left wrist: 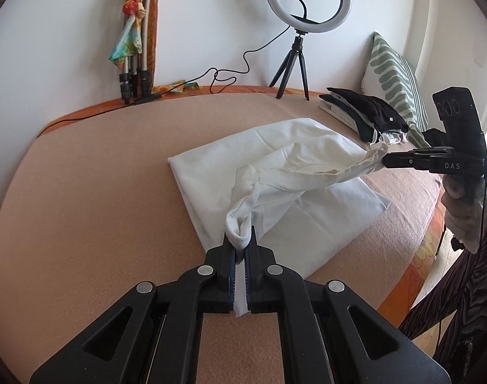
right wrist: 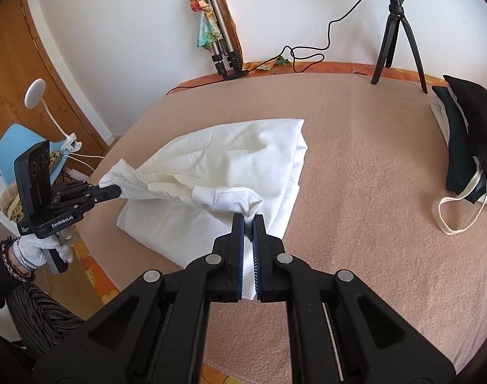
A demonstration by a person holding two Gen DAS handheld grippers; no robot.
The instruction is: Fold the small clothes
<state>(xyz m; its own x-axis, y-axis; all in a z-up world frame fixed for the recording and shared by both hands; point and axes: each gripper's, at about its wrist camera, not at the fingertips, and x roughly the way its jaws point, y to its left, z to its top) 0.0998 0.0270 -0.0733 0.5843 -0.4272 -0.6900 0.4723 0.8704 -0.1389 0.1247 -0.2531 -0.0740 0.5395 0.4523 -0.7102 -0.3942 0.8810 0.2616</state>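
Note:
A white garment [left wrist: 275, 147] [right wrist: 237, 147] lies partly folded on the peach blanket [left wrist: 99, 176] [right wrist: 371, 176]. One edge of it is lifted and stretched between both grippers above the flat part. In the left wrist view my left gripper [left wrist: 240, 240] is shut on a bunched white corner at the near side. My right gripper [left wrist: 384, 160] pinches the other corner at the far right. In the right wrist view my right gripper [right wrist: 249, 220] is shut on its corner. The left gripper [right wrist: 117, 189] holds the opposite end at the left, in a gloved hand.
A pile of dark folded clothes [left wrist: 371, 112] [right wrist: 467, 134] lies at the back right beside a striped pillow [left wrist: 393, 73]. A ring light on a tripod [left wrist: 307, 0] and its cable stand at the far edge. Folded tripods [left wrist: 137, 48] lean on the wall. A white strap loop [right wrist: 458, 217] lies near the pile.

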